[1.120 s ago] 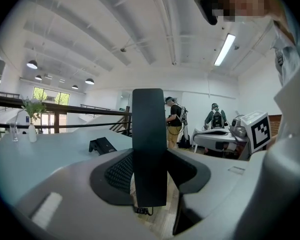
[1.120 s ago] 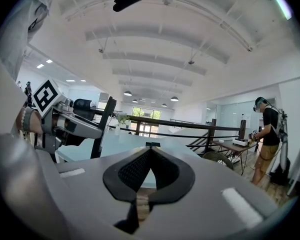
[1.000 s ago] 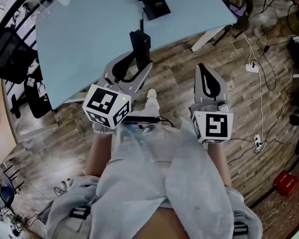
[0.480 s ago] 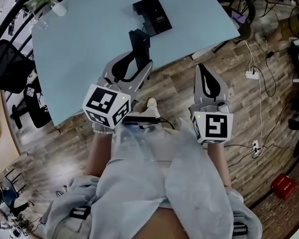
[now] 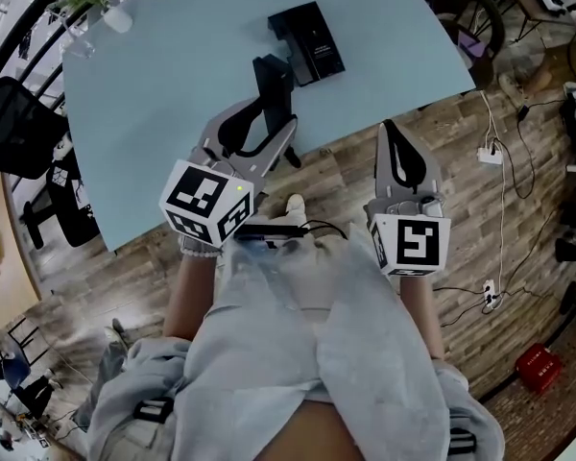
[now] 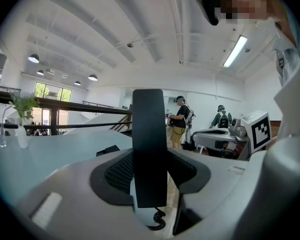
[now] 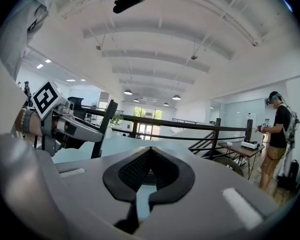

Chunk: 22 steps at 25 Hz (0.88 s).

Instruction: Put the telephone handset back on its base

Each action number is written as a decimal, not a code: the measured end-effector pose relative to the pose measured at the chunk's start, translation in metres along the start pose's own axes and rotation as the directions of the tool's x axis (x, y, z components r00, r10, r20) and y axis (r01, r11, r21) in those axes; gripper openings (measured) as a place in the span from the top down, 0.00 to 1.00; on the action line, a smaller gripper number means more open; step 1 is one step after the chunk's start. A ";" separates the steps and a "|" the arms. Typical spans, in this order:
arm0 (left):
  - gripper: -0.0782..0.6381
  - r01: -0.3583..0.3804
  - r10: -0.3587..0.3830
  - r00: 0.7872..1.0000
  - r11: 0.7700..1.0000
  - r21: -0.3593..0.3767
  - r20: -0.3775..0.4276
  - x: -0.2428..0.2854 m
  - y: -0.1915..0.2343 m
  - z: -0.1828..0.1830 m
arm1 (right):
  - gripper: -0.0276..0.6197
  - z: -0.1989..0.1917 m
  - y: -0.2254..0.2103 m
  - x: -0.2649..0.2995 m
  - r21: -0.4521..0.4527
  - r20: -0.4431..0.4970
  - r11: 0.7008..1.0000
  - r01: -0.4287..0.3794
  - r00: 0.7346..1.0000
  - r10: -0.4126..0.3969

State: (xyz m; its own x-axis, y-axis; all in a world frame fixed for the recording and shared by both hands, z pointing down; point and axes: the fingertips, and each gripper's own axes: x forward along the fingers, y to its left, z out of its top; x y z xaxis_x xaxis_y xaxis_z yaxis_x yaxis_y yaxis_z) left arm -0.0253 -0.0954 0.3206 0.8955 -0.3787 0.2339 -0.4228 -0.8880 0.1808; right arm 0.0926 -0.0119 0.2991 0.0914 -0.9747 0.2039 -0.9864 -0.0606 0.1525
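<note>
Standing upright between the padded jaws of the left tool (image 5: 265,121) is a black slab-shaped telephone handset (image 5: 274,77), and the jaws pinch it from both sides. From the left gripper view the handset (image 6: 149,134) rises straight out of the left tool (image 6: 150,176), with a loop of coiled black cord (image 6: 159,219) showing under its lower end. The tool holds it above the near edge of the pale blue desk (image 5: 173,75), clear of the desktop.

Farther in on that desk, beyond the handset and a little to its right, lies the black rectangular telephone base (image 5: 309,41), flat on the surface and apart from the handset. At the desk's far left corner stands a small white vase with a green sprig (image 5: 115,12), and the same vase (image 6: 22,134) shows in the left gripper view.

The right tool (image 5: 400,157) hangs off the desk, beyond its near edge and over the wood-plank floor (image 5: 346,161). In its own view the right tool (image 7: 149,156) has its dark pads pressed together at the tips with nothing between them.

A black office chair (image 5: 19,94) sits off the desk's left side. A white power strip (image 5: 488,154) lies on the floor off the desk's right side. Well beyond the desk, a person in a black top and yellow shorts (image 6: 179,121) stands in the hall.
</note>
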 end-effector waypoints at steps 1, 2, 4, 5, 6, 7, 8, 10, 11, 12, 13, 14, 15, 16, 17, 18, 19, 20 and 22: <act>0.61 -0.001 0.001 1.000 1.000 -0.002 0.000 0.001 0.003 0.000 | 0.95 0.001 0.001 0.003 -0.002 -0.001 1.000 -0.002 1.000 0.002; 0.61 -0.002 0.002 1.000 1.000 -0.003 -0.001 0.002 0.006 0.000 | 0.95 0.001 0.001 0.007 -0.004 -0.002 1.000 -0.004 1.000 0.004; 0.61 -0.005 0.005 1.000 1.000 -0.006 -0.002 0.004 0.011 0.001 | 0.95 0.002 0.002 0.012 -0.008 -0.003 1.000 -0.006 1.000 0.006; 0.61 -0.005 0.005 1.000 1.000 -0.010 -0.002 0.005 0.014 0.000 | 0.95 0.002 0.002 0.014 -0.009 -0.005 1.000 -0.006 1.000 0.006; 0.61 -0.004 0.004 1.000 1.000 -0.014 -0.004 0.006 0.015 -0.001 | 0.95 0.001 0.003 0.015 -0.008 -0.008 1.000 -0.004 1.000 0.004; 0.61 -0.003 0.003 1.000 1.000 -0.019 -0.005 0.006 0.016 -0.002 | 0.95 0.000 0.003 0.017 -0.006 -0.010 1.000 -0.001 1.000 0.001; 0.61 -0.002 0.001 1.000 1.000 -0.022 -0.006 0.006 0.018 -0.002 | 0.95 -0.001 0.003 0.018 -0.001 -0.008 1.000 0.003 1.000 -0.003; 0.61 0.000 -0.001 1.000 1.000 -0.024 -0.008 0.007 0.021 -0.002 | 0.95 -0.002 0.003 0.021 0.007 -0.005 1.000 0.010 1.000 -0.010; 0.61 0.001 -0.001 1.000 1.000 -0.025 -0.010 0.008 0.022 -0.003 | 0.95 -0.002 0.004 0.022 0.006 -0.011 1.000 0.009 1.000 -0.009; 0.61 0.002 -0.002 1.000 1.000 -0.026 -0.011 0.008 0.023 -0.003 | 0.95 -0.002 0.006 0.022 0.001 -0.020 1.000 0.005 1.000 -0.005; 0.61 0.001 -0.002 1.000 1.000 -0.028 -0.013 0.008 0.023 -0.004 | 0.95 -0.002 0.007 0.023 -0.003 -0.027 1.000 0.001 1.000 -0.001; 0.61 0.000 -0.001 1.000 1.000 -0.030 -0.016 0.008 0.023 -0.005 | 0.95 -0.003 0.008 0.023 -0.005 -0.031 1.000 -0.003 1.000 0.002; 0.61 -0.001 0.001 1.000 0.999 -0.032 -0.018 0.008 0.023 -0.005 | 0.95 -0.003 0.010 0.023 -0.005 -0.032 1.000 -0.005 0.999 0.005; 0.61 -0.004 0.003 1.000 0.999 -0.035 -0.019 0.007 0.023 -0.006 | 0.95 -0.003 0.011 0.023 -0.003 -0.029 1.000 -0.008 1.000 0.008; 0.61 -0.007 0.007 1.000 0.999 -0.037 -0.020 0.007 0.024 -0.007 | 0.95 -0.003 0.011 0.023 -0.002 -0.026 1.000 -0.011 1.000 0.011; 0.61 -0.012 0.011 1.000 0.999 -0.039 -0.021 0.007 0.024 -0.007 | 0.95 -0.002 0.012 0.024 -0.003 -0.024 1.000 -0.015 1.000 0.015; 0.61 -0.017 0.016 1.000 0.999 -0.040 -0.020 0.008 0.025 -0.006 | 0.95 -0.001 0.011 0.025 -0.006 -0.021 1.000 -0.019 1.000 0.019; 0.61 -0.022 0.021 1.000 0.999 -0.041 -0.019 0.008 0.026 -0.006 | 0.95 -0.001 0.010 0.026 -0.008 -0.019 1.000 -0.023 1.000 0.023; 0.61 -0.033 0.032 0.999 0.998 -0.045 -0.017 0.009 0.027 -0.005 | 0.95 -0.001 0.009 0.030 -0.015 -0.017 0.999 -0.034 0.999 0.033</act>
State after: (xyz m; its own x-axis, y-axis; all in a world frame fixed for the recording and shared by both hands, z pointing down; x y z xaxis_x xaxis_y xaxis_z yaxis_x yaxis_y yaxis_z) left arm -0.0292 -0.1214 0.3325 0.8788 -0.4030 0.2555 -0.4582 -0.8622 0.2162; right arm 0.0865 -0.0414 0.3071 0.0607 -0.9723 0.2257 -0.9868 -0.0244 0.1601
